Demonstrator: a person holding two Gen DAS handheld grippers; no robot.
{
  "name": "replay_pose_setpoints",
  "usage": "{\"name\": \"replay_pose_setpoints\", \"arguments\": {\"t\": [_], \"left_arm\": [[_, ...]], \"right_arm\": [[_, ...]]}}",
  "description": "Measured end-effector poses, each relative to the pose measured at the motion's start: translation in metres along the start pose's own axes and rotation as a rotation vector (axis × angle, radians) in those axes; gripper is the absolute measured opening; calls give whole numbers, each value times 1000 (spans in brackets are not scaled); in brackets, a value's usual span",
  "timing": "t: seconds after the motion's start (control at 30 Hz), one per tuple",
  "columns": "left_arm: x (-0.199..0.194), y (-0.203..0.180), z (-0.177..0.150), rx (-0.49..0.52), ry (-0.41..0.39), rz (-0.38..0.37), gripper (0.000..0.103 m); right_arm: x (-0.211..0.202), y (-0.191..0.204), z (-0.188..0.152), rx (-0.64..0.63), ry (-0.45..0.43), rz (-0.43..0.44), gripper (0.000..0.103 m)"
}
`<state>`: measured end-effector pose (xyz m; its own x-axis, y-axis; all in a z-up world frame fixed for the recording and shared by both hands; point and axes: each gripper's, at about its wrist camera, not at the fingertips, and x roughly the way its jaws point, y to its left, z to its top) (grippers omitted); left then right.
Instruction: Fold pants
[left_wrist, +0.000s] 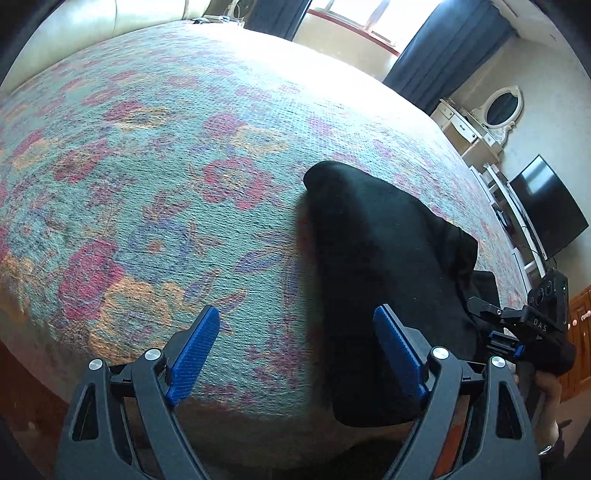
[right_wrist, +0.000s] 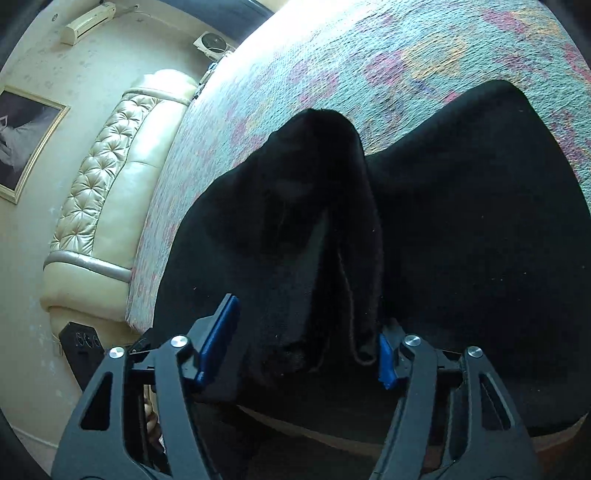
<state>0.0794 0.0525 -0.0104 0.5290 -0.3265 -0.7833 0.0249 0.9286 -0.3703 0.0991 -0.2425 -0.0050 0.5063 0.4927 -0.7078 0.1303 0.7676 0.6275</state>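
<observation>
Black pants (left_wrist: 384, 258) lie on a bed with a floral cover (left_wrist: 166, 166), near its front edge. My left gripper (left_wrist: 295, 332) is open and empty, above the cover just left of the pants. In the right wrist view the pants (right_wrist: 461, 229) fill the middle, with a raised bunched fold (right_wrist: 314, 192) running toward me. My right gripper (right_wrist: 306, 332) is open, with its blue pads either side of that fold's near end. The right gripper also shows in the left wrist view (left_wrist: 517, 325), at the pants' right edge.
A cream tufted headboard (right_wrist: 99, 192) stands at the bed's far end. A white dresser with an oval mirror (left_wrist: 498, 110) and a dark TV (left_wrist: 550, 210) stand along the wall right of the bed. Dark curtains (left_wrist: 443, 51) flank a bright window.
</observation>
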Motion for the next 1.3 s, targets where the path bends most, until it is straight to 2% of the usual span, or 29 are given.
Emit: {"name": "replay_pose_setpoints", "arguments": {"t": [0.03, 0.1, 0.2, 0.43, 0.67, 0.83, 0.97, 1.17, 1.3], "left_arm": [[1, -1, -1, 7, -6, 5, 84], [2, 0, -2, 0, -4, -1, 84], [2, 1, -1, -21, -4, -15, 84], [0, -10, -4, 30, -22, -45, 84], [9, -32, -12, 96, -8, -101, 84], [18, -44, -17, 111, 20, -117, 84], [22, -47, -18, 114, 28, -124, 84], [25, -52, -19, 118, 40, -135, 84], [27, -54, -17, 123, 47, -137, 84]], "right_arm": [[2, 1, -1, -6, 1, -15, 49], [3, 2, 0, -20, 5, -42, 28], [-2, 2, 1, -6, -11, -37, 17], [-44, 29, 1, -119, -123, -88, 15], [-90, 3, -3, -100, -213, -159, 15], [-94, -35, -19, -45, -191, -203, 15], [-96, -61, -18, 14, -180, -171, 15], [-92, -75, -21, 40, -161, -158, 15], [-89, -89, -18, 111, -147, -89, 15]]}}
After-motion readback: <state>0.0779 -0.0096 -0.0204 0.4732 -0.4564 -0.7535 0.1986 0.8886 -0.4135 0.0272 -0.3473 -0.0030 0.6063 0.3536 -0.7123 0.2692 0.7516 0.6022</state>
